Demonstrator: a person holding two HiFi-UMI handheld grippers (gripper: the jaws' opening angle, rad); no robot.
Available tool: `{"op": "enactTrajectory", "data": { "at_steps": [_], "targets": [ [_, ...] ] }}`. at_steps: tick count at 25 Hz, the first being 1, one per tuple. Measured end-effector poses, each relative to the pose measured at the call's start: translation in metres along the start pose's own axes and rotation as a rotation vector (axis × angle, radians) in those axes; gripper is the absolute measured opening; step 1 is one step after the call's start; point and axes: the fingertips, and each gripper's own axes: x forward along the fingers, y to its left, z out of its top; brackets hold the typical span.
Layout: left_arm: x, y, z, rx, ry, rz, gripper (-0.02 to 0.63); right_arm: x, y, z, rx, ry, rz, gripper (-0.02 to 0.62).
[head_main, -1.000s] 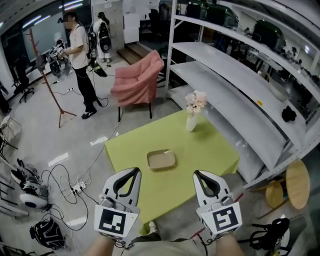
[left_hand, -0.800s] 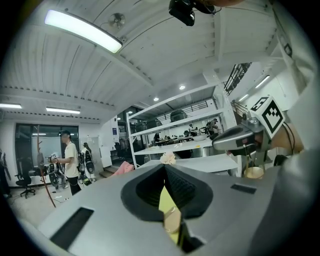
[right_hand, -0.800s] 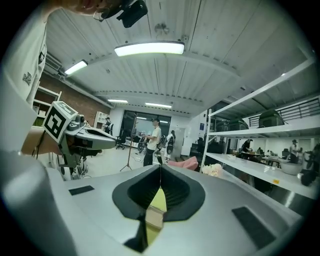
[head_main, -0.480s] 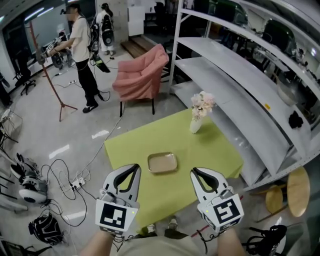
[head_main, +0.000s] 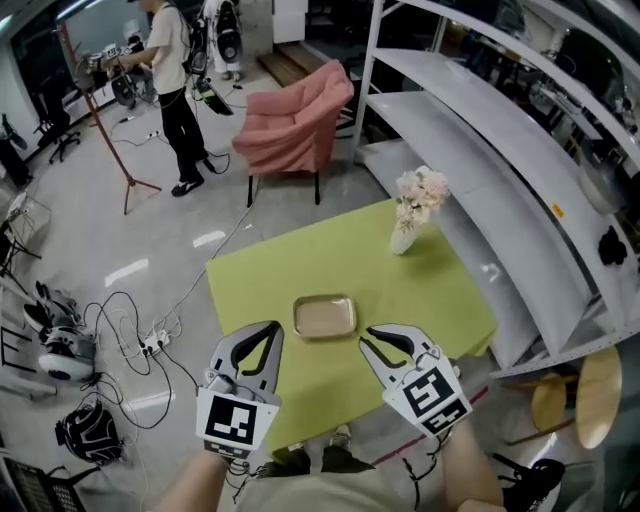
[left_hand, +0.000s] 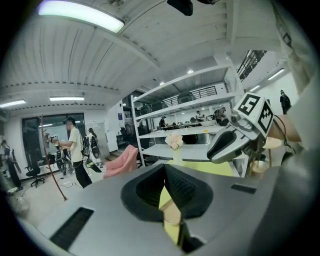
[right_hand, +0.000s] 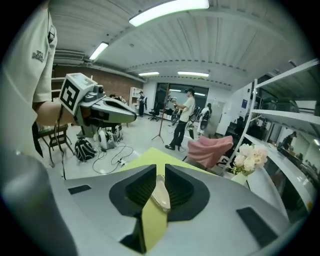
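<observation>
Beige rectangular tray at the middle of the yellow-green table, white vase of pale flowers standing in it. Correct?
No: the white vase of pale flowers stands on the yellow-green table near its far right corner, apart from the beige rectangular tray, which lies at the table's middle. The head view shows it.

The right gripper (head_main: 376, 337) has swung toward the tray (head_main: 324, 316), jaws parted.

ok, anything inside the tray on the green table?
Nothing visible: the tray shows only its bare beige floor in the head view. The patch of green table under it is covered, so that cannot be checked.
</observation>
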Motion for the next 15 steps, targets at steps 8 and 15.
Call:
{"op": "enactTrajectory", "data": {
  "at_steps": [8, 15],
  "targets": [
    [0.036, 0.002, -0.048, -0.087, 0.084, -0.012, 0.006, 0.071, 0.005, -0.055, -0.045, 0.141, 0.123, 0.120],
    [0.052, 0.005, -0.091, -0.112, 0.153, 0.004, 0.006, 0.119, 0.018, -0.110, -0.093, 0.259, 0.186, 0.121]
  ]
}}
